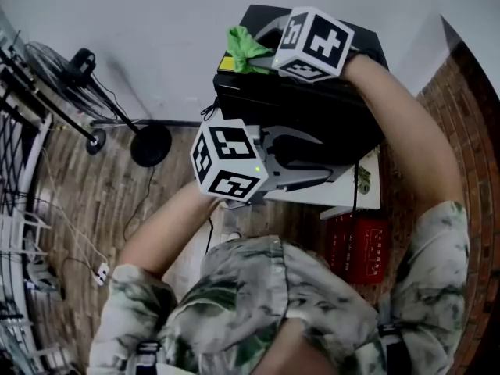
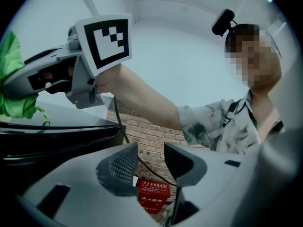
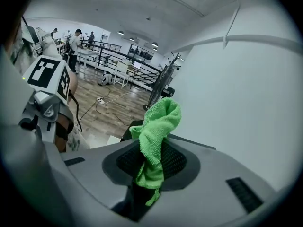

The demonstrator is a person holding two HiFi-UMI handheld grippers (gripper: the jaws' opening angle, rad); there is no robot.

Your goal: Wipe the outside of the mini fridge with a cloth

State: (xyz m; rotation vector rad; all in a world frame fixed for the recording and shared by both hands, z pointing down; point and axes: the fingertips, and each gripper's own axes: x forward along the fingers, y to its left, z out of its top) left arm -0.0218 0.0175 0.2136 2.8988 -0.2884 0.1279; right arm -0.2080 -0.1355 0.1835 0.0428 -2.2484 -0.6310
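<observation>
The black mini fridge stands against the white wall. My right gripper is over its top left corner, shut on a bunched green cloth. In the right gripper view the cloth sticks up from between the jaws of that gripper, and a black fridge corner shows behind. My left gripper is held lower, in front of the fridge, with nothing in it. In the left gripper view it is open, with the fridge at the left and the cloth above it.
A red box sits on the brick floor by the fridge, under a white sheet. A standing fan with a round black base is at the left. Cables and a power strip lie on the floor.
</observation>
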